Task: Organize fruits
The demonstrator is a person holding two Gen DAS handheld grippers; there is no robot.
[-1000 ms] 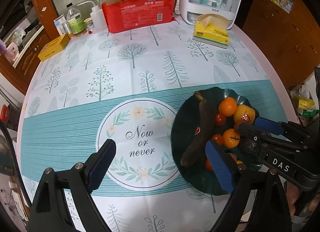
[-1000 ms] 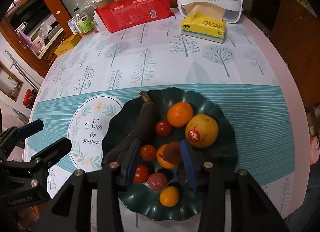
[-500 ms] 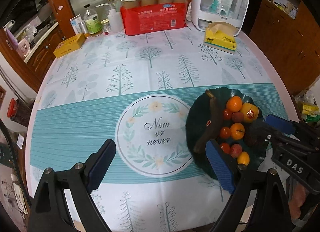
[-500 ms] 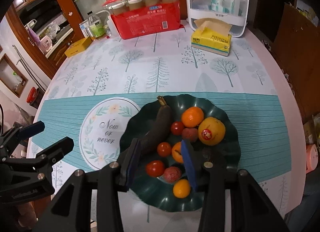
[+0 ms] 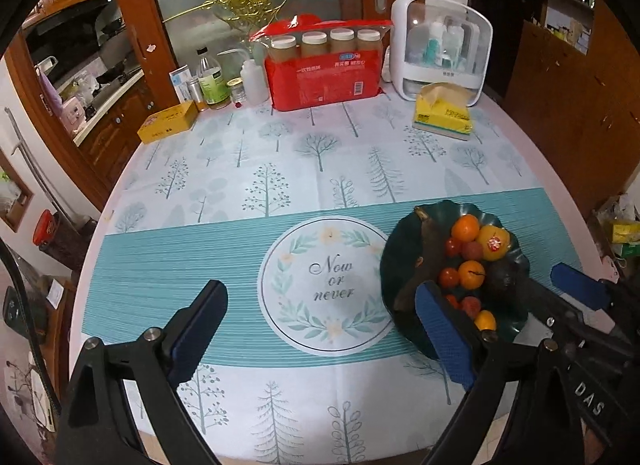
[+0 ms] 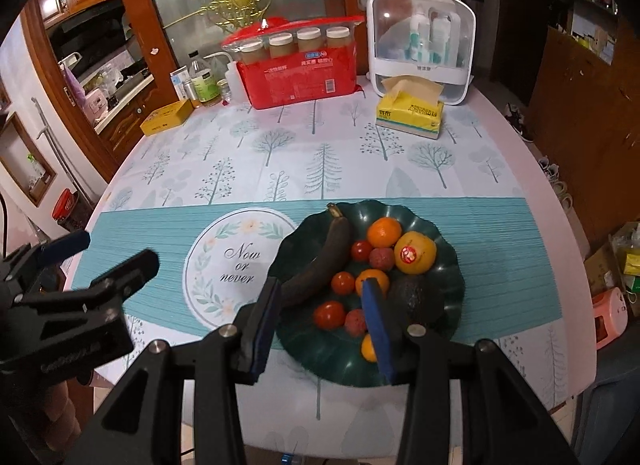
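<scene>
My left gripper (image 5: 320, 329): jaws spread wide, empty, above the tablecloth (image 5: 280, 185) near the printed circle
My right gripper (image 6: 320, 317): jaws apart, nothing between them, over the near rim of the plate
Fruit plate (image 6: 448, 265): dark green, on the teal band; holds a blackened banana (image 6: 324, 261), oranges, small tomatoes, an avocado (image 6: 412, 293)
Far edge: tissue box (image 6: 410, 113); red package (image 6: 300, 73)

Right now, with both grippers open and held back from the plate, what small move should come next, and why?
Probably none beyond easing both away: every fruit in view, from the blackened banana to the stickered orange, already lies in the dark green plate, and the left gripper and right gripper are open and empty.
</scene>
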